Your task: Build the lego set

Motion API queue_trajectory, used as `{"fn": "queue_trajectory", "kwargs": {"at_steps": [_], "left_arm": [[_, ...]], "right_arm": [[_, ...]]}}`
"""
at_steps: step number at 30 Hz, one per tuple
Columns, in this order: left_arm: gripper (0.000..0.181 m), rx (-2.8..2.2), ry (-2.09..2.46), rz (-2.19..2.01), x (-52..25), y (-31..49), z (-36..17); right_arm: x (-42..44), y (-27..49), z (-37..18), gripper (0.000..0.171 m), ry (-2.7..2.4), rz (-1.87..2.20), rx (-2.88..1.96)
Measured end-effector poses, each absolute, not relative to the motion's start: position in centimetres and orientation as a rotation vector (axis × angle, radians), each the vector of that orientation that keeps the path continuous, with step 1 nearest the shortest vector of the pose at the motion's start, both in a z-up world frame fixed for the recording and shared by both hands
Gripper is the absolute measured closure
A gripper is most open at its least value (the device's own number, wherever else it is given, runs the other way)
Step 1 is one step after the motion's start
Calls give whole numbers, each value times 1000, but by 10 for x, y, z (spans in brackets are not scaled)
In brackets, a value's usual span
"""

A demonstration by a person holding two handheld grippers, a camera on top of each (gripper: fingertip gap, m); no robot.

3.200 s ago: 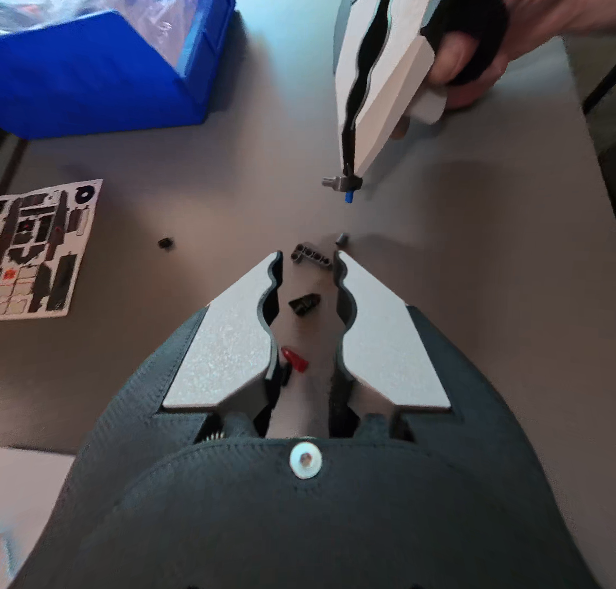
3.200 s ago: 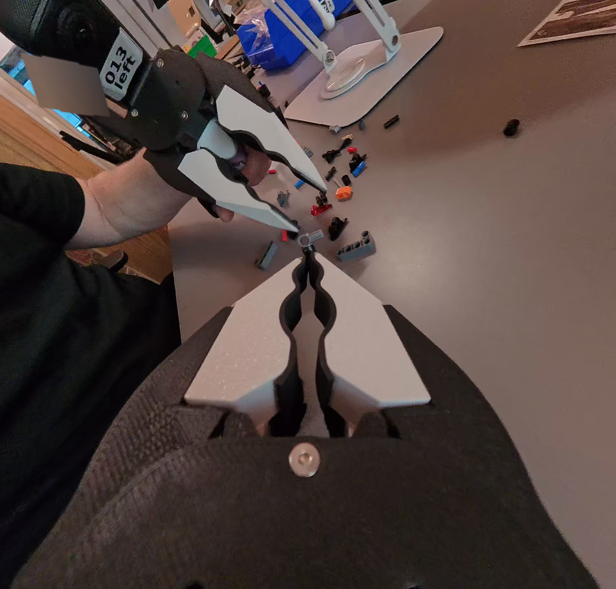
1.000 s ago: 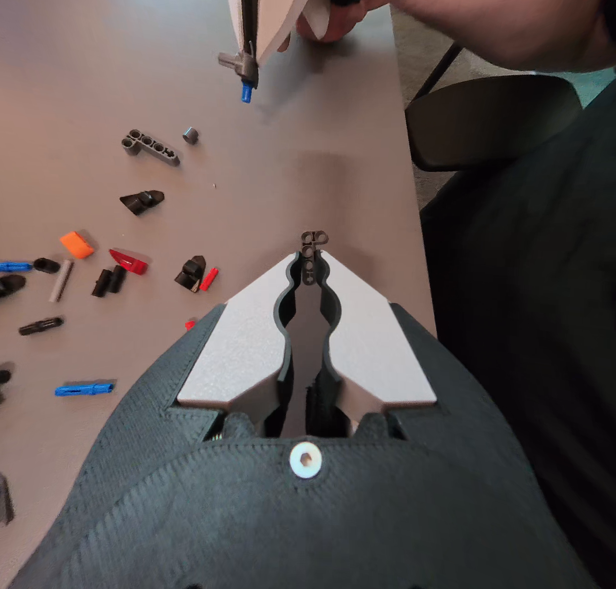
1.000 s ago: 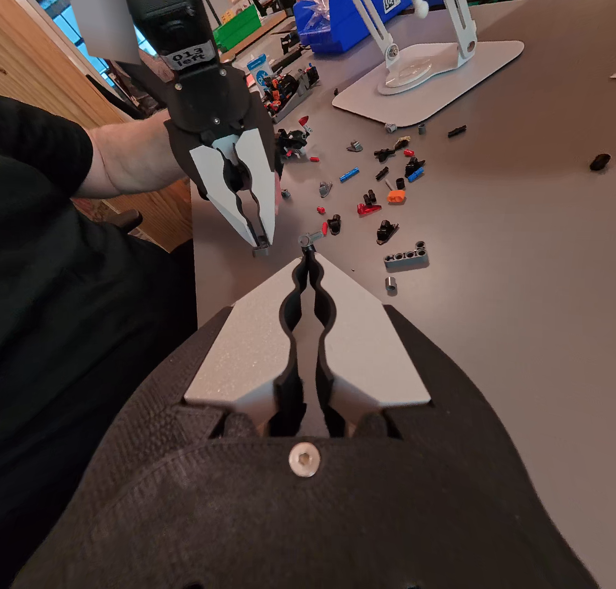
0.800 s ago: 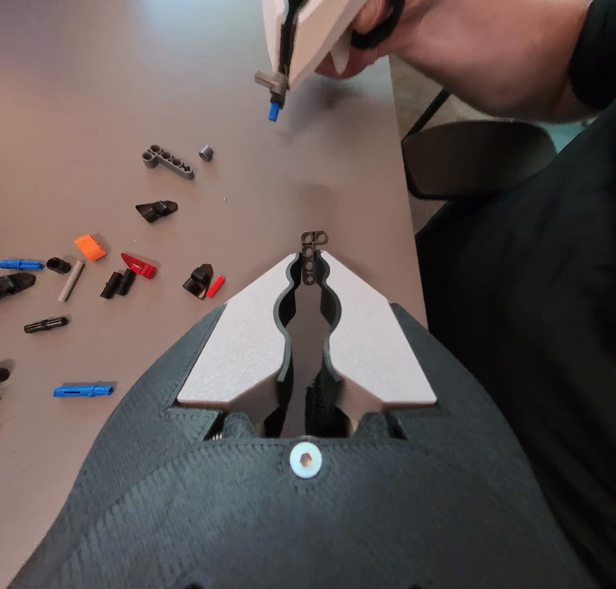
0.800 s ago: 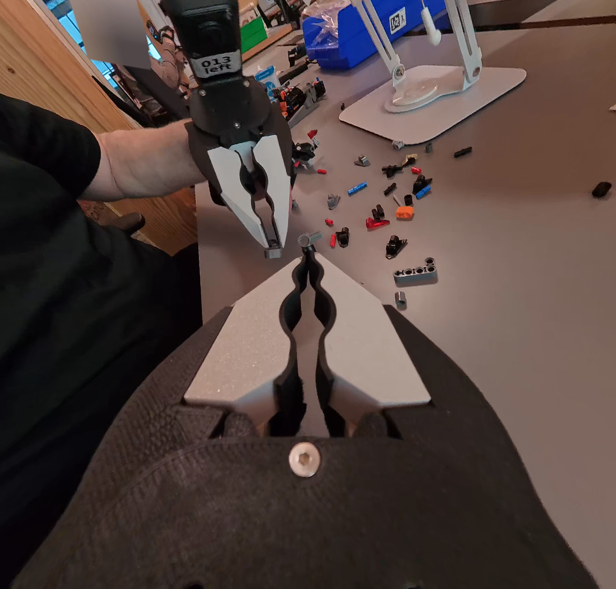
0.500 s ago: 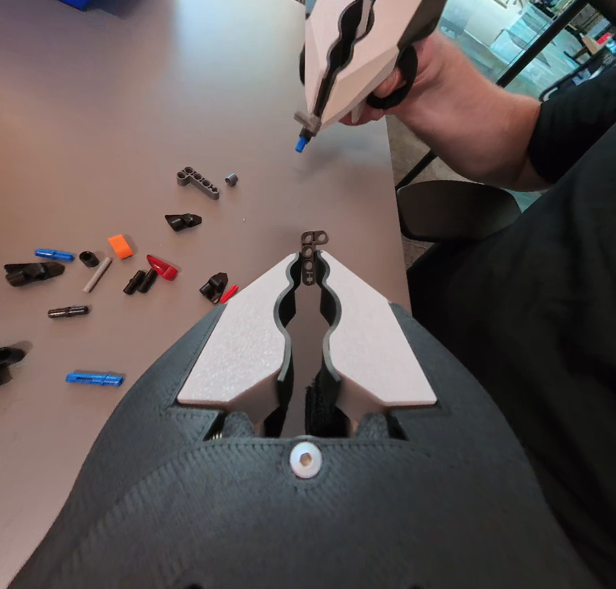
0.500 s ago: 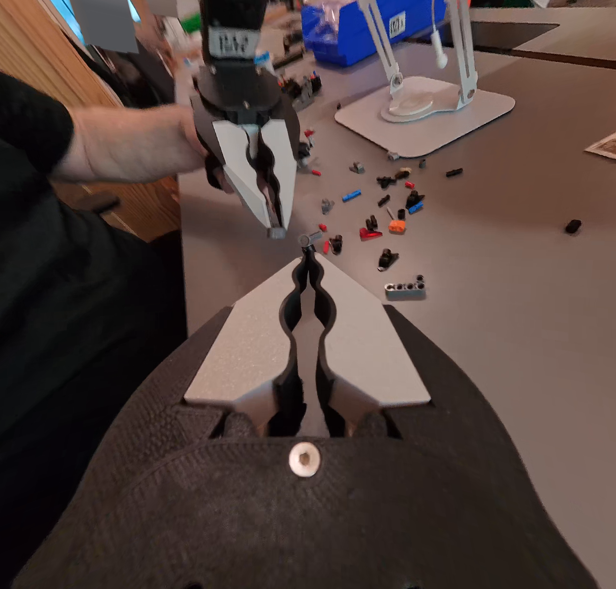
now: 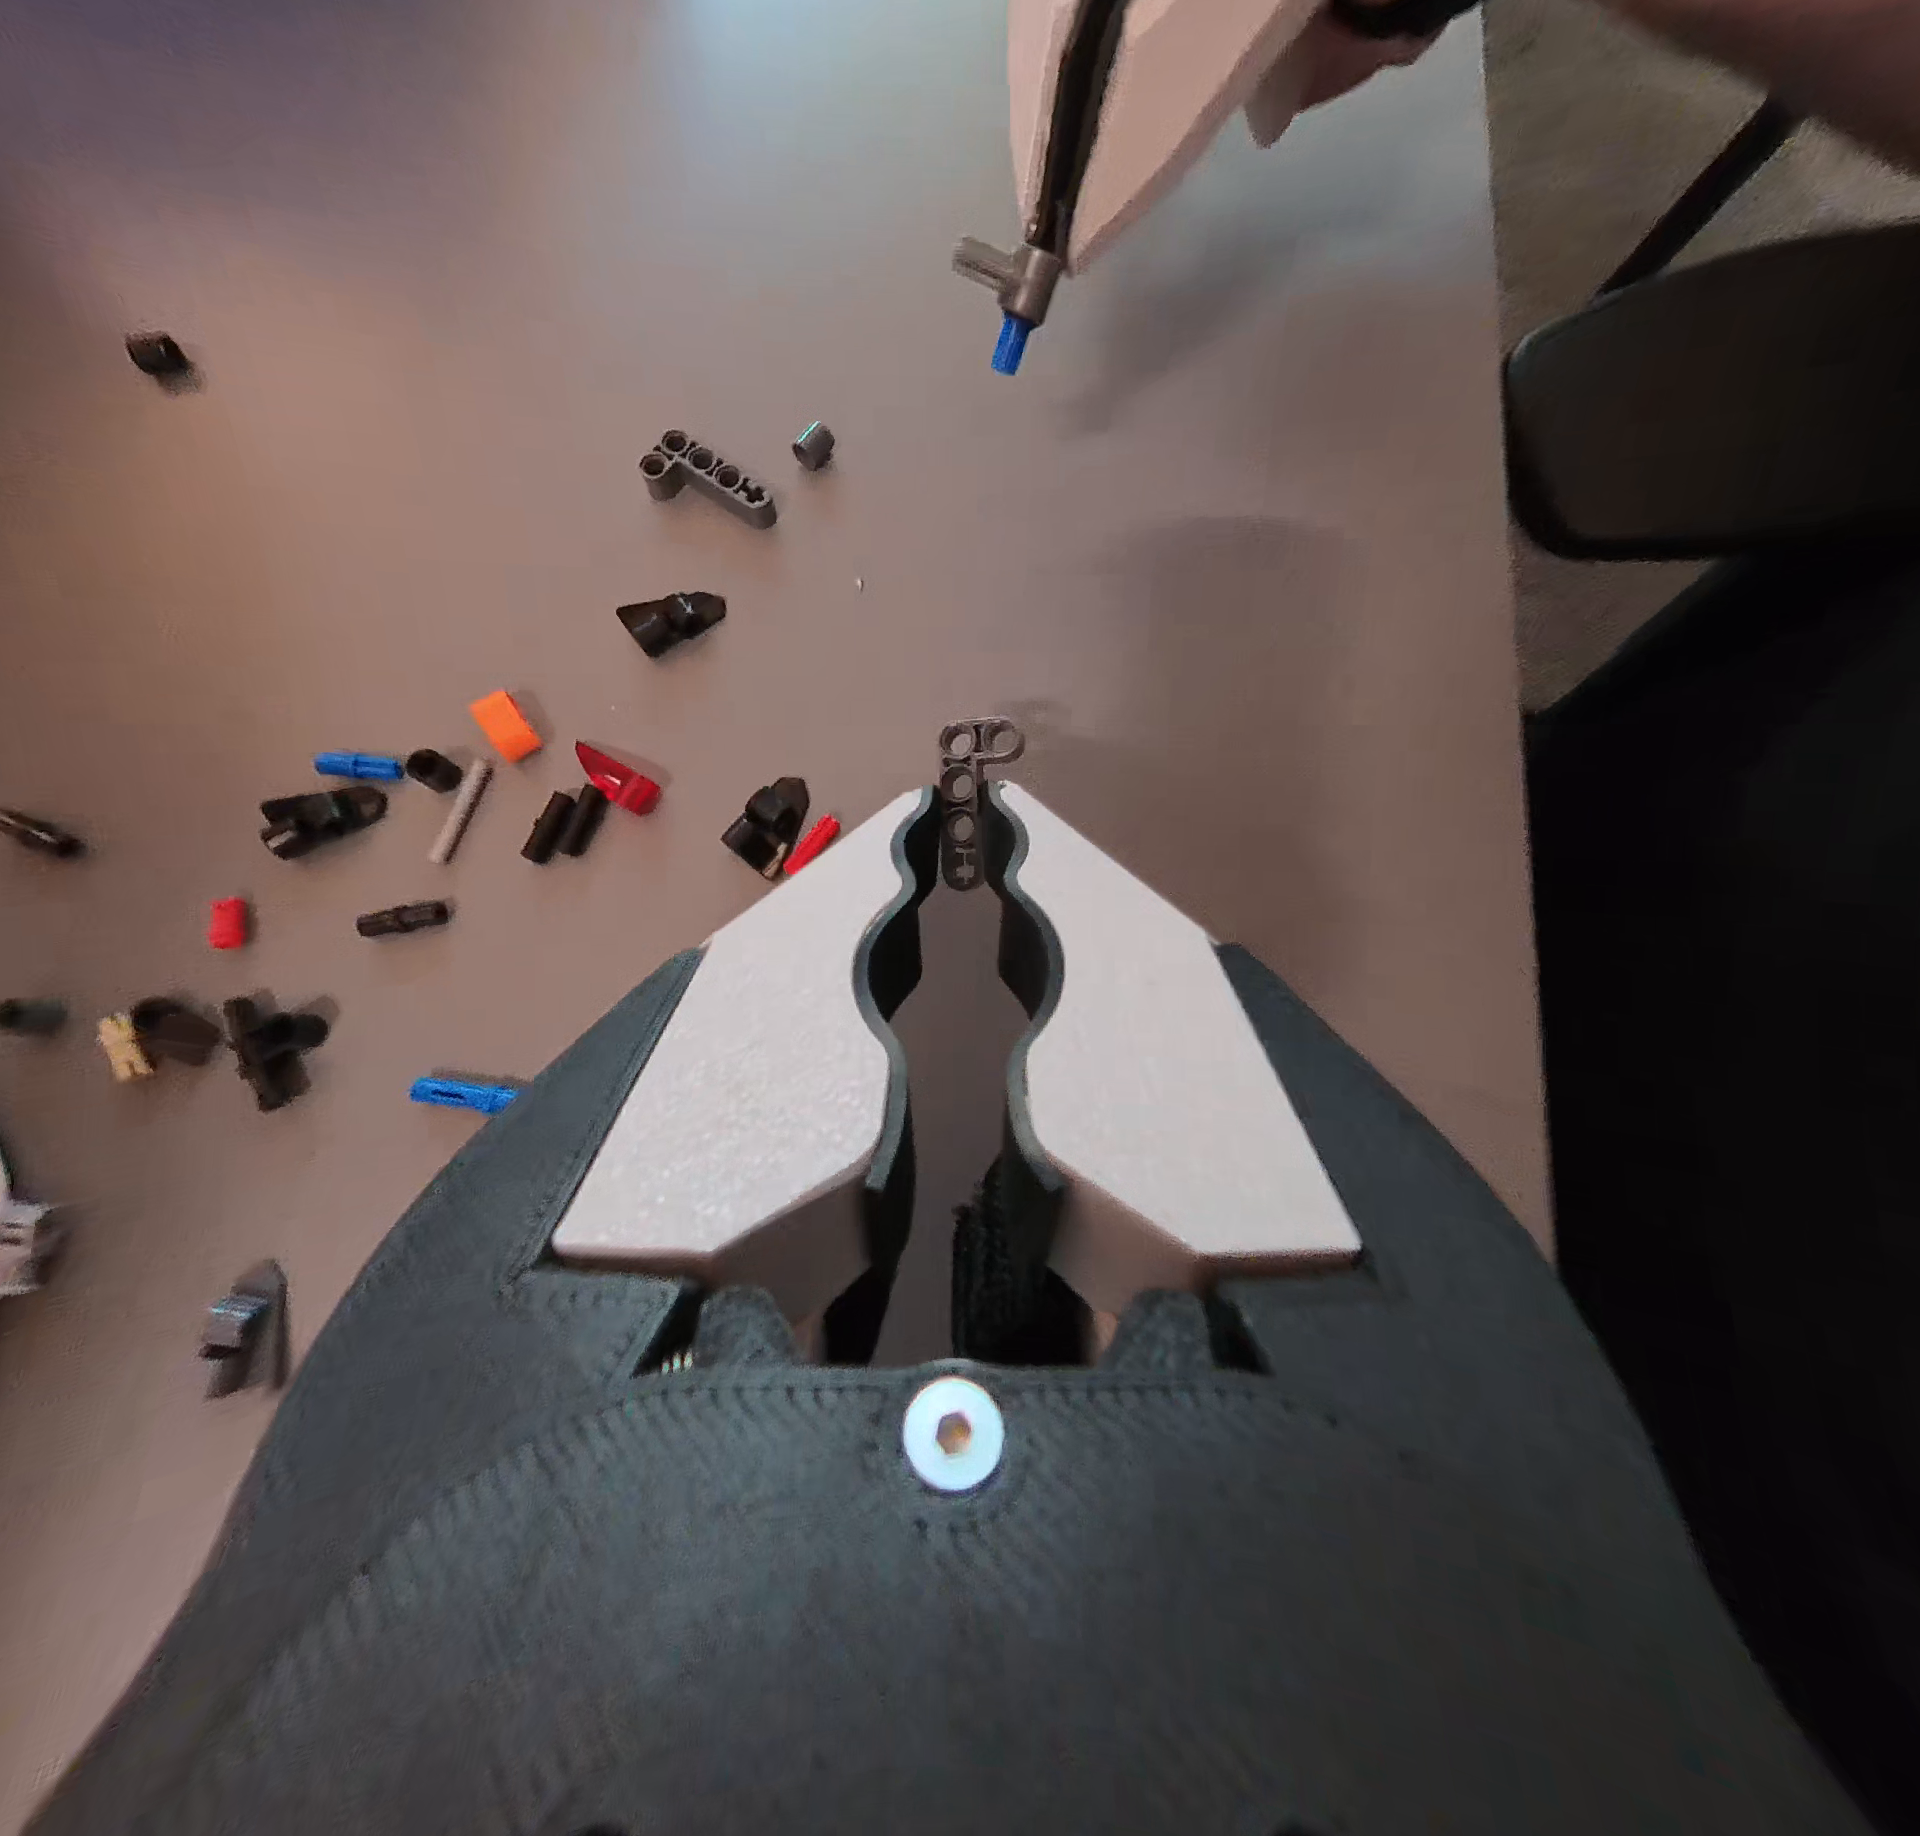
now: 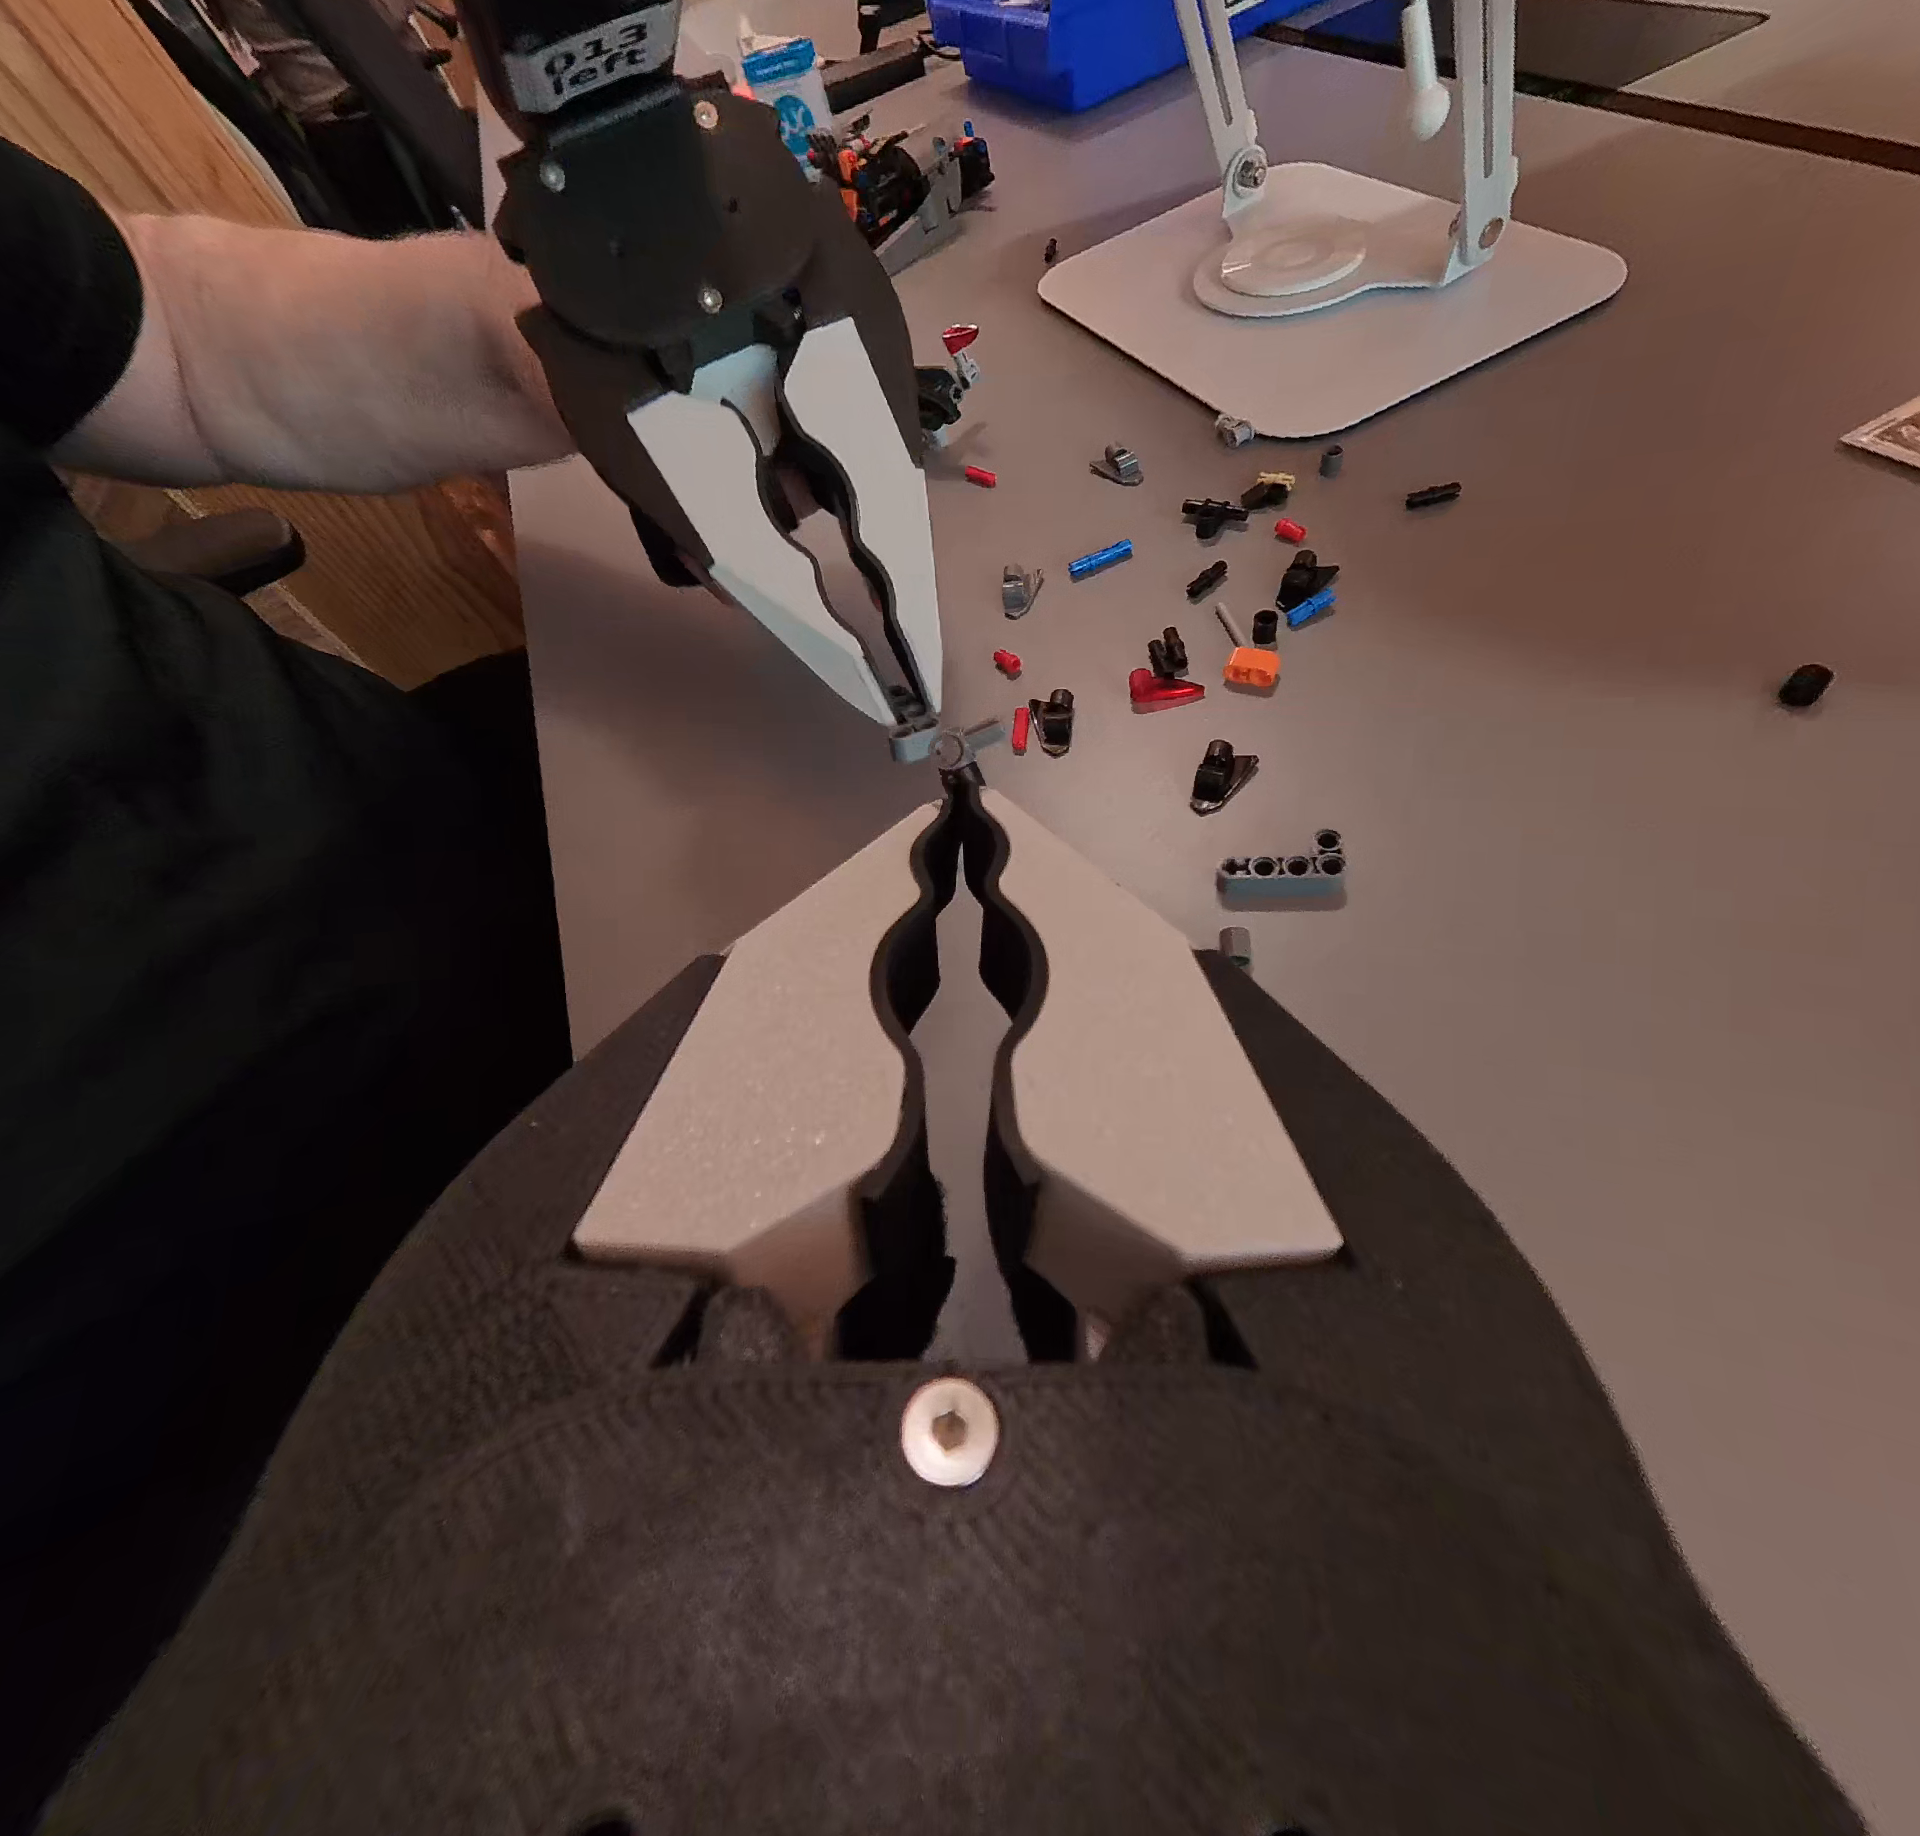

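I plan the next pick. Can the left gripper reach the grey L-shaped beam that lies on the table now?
Probably not yet. The path to the grey L-shaped beam on the table looks free, but the left gripper is shut on a dark grey holed beam and would need to release it first.

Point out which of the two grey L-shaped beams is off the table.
The small dark grey L-shaped beam, clamped in the left hand-held gripper. The longer grey L-shaped beam lies loose on the table.
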State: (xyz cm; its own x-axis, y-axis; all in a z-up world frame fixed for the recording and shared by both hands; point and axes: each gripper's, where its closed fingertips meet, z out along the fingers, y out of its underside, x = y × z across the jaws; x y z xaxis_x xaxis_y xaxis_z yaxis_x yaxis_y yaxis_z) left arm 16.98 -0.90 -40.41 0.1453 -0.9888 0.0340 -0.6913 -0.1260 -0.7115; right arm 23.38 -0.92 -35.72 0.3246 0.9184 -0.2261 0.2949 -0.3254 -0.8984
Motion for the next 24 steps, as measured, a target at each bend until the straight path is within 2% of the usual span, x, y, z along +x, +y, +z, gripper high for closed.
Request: {"fn": "queue_trajectory", "kwargs": {"at_steps": [8, 18, 24], "left_arm": [[175, -1809, 1752, -451, 175, -8, -424], [175, -1879, 1644, -408, 163, -14, -429], [166, -1909, 1574, -407, 151, -24, -425]], "right_arm": [[227, -17, -367, 171, -1116, 1001, -1825], [215, -22, -379, 171, -1082, 1033, -1939], [202, -30, -382, 171, -1058, 1047, -2000]]}}
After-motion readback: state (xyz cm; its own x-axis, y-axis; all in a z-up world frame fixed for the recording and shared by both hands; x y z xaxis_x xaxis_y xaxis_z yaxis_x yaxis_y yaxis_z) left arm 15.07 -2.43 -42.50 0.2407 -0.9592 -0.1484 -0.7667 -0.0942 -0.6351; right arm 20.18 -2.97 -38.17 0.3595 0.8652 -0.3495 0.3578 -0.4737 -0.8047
